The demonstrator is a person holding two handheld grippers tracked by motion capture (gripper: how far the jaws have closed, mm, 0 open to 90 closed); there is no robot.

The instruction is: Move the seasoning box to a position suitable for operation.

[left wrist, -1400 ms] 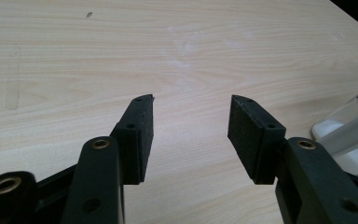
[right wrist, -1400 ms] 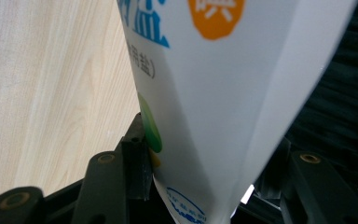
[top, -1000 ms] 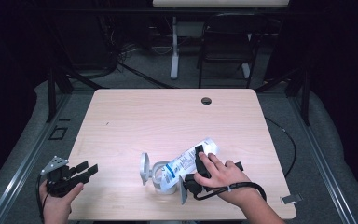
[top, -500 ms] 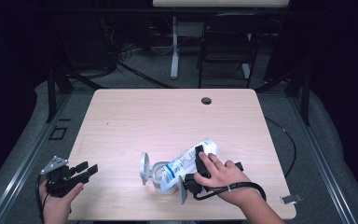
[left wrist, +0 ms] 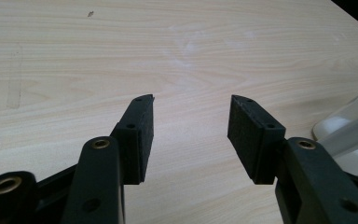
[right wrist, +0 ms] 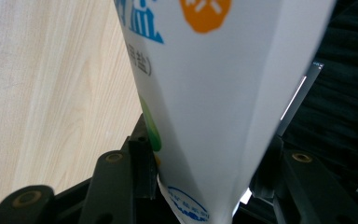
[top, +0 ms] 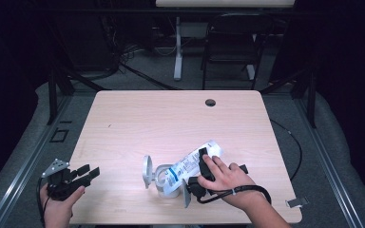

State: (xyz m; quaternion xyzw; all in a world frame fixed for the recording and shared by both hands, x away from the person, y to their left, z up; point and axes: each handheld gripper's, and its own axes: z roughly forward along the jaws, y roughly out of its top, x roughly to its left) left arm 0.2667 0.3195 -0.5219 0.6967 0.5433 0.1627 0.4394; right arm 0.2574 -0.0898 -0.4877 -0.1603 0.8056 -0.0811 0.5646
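Your right gripper (top: 200, 167) is pinching the white bag (top: 190, 164), and its jaws have just been closing on it. The bag lies tilted over the white jar (top: 160, 176) near the table's (top: 171, 118) front edge. Squeeze harder and the bag may buckle and spill beside the jar. Your left gripper (top: 86, 174) waits spread and empty, well apart at the near left.

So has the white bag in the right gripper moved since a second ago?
No. The white bag lies at the same spot below the table's grommet hole, between the right gripper's closing jaws.
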